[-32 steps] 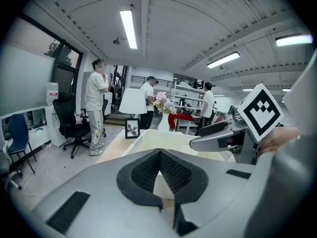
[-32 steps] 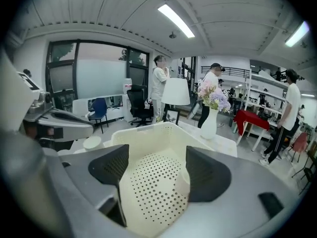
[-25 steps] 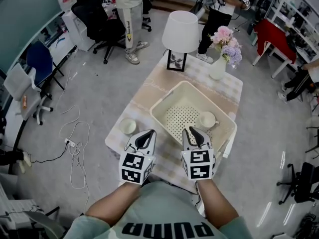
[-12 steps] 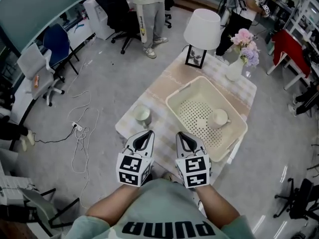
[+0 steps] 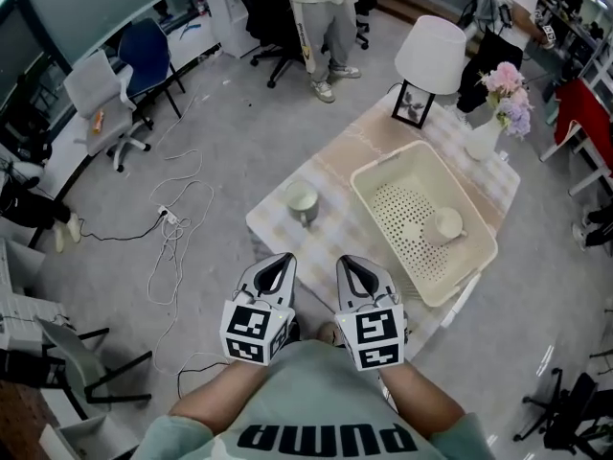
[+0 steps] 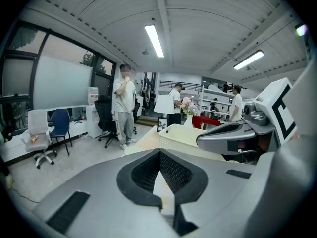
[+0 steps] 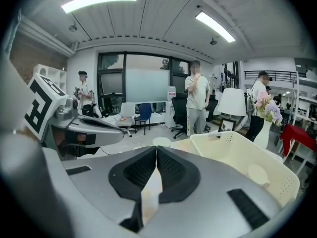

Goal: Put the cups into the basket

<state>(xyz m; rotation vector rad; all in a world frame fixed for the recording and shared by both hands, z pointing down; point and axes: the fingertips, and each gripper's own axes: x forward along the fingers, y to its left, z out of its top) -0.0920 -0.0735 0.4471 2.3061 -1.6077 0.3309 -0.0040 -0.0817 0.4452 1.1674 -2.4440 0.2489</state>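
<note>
We hold both grippers low in front of us, by the near edge of the table (image 5: 337, 166). Our left gripper (image 5: 284, 257) has its jaws pressed together with nothing between them, and our right gripper (image 5: 345, 260) is likewise closed and empty. The two sit side by side, just apart. One cup (image 5: 302, 200) stands on the checked cloth near the table's left edge, beside the basket (image 5: 395, 169) but not touching it. A second cup (image 5: 445, 225) sits inside the basket, on its perforated floor towards the right wall. Past the basket we see a lamp (image 5: 431, 54) and a vase of flowers (image 5: 488, 134) at the table's far end
</note>
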